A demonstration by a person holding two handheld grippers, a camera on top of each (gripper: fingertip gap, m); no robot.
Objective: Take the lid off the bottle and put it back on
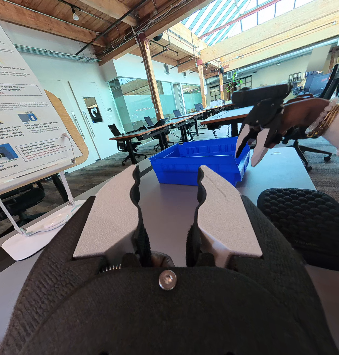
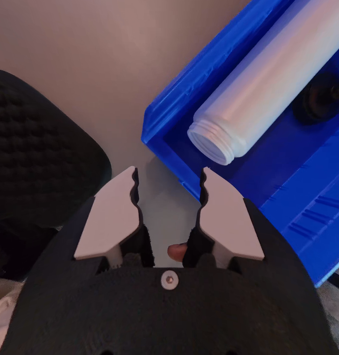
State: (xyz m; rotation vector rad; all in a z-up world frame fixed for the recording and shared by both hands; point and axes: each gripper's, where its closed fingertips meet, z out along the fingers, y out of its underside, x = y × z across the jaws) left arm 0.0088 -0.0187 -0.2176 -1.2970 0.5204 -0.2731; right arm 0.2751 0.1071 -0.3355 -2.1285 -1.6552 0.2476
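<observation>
The right gripper (image 2: 169, 171) is hanging with its fingers apart over bare grey table (image 2: 88, 48). The blue plastic bin's (image 2: 184, 92) wall is standing just right of it. A bumpy black pad (image 2: 40, 144) is blocking the left.

This is an open-plan office in a converted industrial building. Far in the left wrist view, rows of desks (image 1: 145, 132) with wooden tops stand with black office chairs (image 1: 124, 142) beside them. Behind them are glass-walled meeting rooms (image 1: 141, 99). Wooden posts (image 1: 151, 80) carry a timber ceiling (image 1: 49, 17) with a skylight (image 1: 251, 15) at the right. Monitors (image 1: 318, 82) show at the far right.
</observation>
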